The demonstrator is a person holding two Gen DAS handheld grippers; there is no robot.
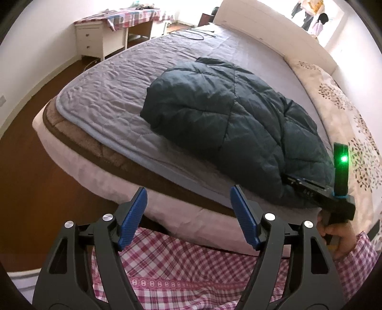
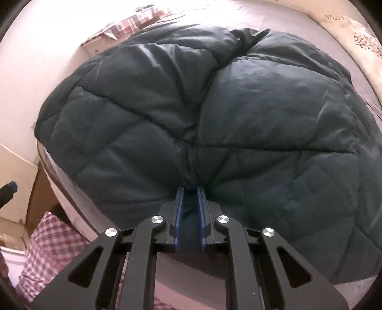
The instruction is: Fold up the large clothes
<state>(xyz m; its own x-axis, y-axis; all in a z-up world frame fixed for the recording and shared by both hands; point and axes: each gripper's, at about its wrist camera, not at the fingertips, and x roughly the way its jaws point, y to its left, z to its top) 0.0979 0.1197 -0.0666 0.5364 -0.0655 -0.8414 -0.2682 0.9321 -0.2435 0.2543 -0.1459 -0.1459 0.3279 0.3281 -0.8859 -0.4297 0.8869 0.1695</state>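
Here, the right gripper (image 2: 190, 190) pinches the dark green quilted puffer jacket (image 2: 203, 114) at lower centre, the left gripper (image 1: 188, 193) gapes empty; slick padding may slip free.

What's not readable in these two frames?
- Right tongs tips, left wrist view: buried behind the dark quilted jacket; only the body and green light show.
- Jacket sleeves and zipper: folded under, neither view shows them.
- Jacket near hem, right wrist view: hidden by the tongs' frame.
- Items on the far desk, left wrist view: too small.
- Left tongs: open, holding nothing.
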